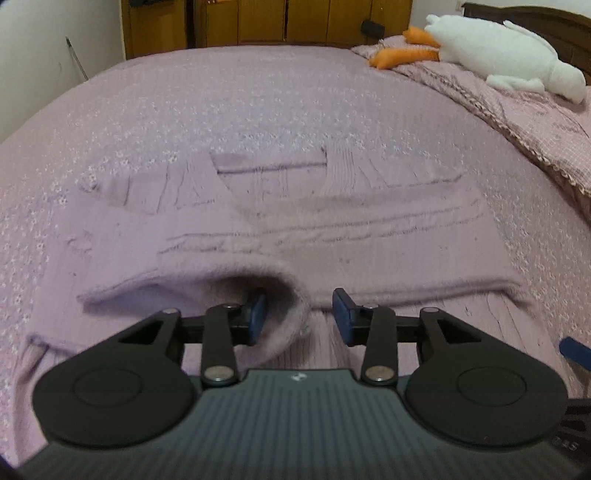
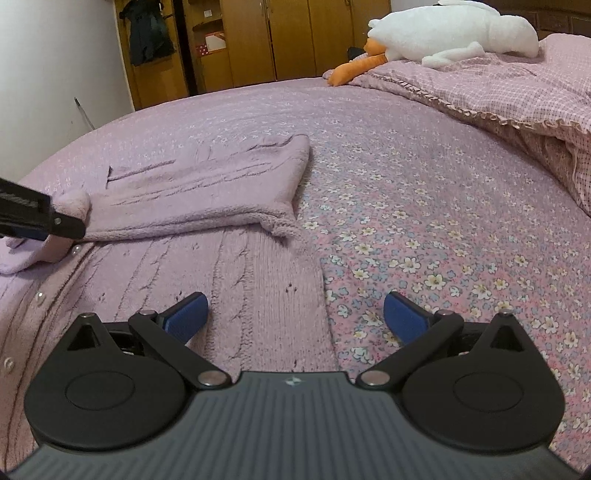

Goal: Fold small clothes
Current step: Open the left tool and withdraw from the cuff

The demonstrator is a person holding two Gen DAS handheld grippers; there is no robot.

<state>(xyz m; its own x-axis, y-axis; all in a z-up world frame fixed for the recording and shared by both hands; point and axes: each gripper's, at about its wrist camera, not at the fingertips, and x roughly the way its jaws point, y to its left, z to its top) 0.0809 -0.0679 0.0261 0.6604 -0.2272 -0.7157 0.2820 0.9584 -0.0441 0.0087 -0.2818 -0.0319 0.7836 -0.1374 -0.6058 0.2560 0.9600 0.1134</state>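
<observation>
One lilac cable-knit cardigan [image 1: 332,229] lies mid-frame on the floral bed [image 2: 424,206], sleeves folded across its body. One white plush goose [image 2: 461,33] rests at upper right. The left claw [image 1: 299,317], half spread, has one blue pad inside a sleeve cuff [image 1: 291,314]. The right claw [image 2: 295,317] gapes wide, level, straddling the cardigan's ribbed edge.

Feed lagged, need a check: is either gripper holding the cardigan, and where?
Neither holds it. Left gripper straddles the cardigan's sleeve cuff, jaws open; right gripper open.
</observation>
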